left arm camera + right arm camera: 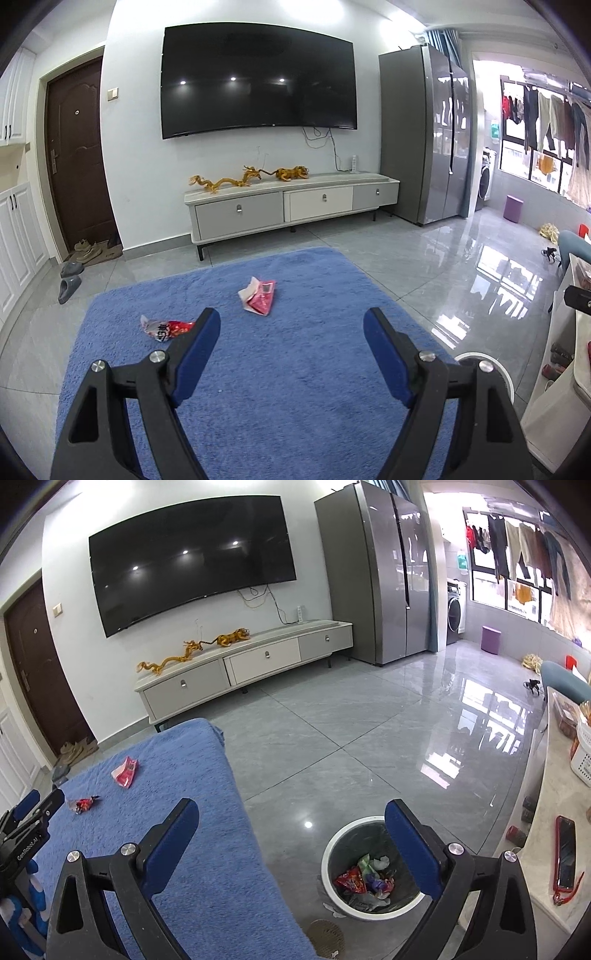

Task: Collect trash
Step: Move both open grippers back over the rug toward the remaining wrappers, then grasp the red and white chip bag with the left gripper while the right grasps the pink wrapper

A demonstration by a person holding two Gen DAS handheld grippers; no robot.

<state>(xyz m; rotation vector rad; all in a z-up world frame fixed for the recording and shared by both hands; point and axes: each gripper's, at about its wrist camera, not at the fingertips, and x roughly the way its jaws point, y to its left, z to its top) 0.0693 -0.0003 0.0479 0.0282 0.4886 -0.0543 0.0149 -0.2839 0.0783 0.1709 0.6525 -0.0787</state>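
Observation:
Two red snack wrappers lie on the blue rug [258, 369]: a pink-red one [259, 296] at the middle and a crumpled red one [165, 329] to the left, by my left fingertip. My left gripper [291, 326] is open and empty, above the rug short of both. They also show in the right wrist view, the pink-red wrapper [125, 771] and the crumpled one [83, 804]. My right gripper [291, 819] is open and empty, above the grey floor beside a white-rimmed trash bin [334, 886] that holds several wrappers. The left gripper [31, 812] shows at the left edge.
A TV cabinet [291, 206] stands against the wall under a TV, a fridge [424, 133] to its right. Slippers [70, 286] lie by the door. A counter [546, 812] with a red-cased phone [565, 853] and a white basket is at right. A brown round mat [327, 936] lies near the bin.

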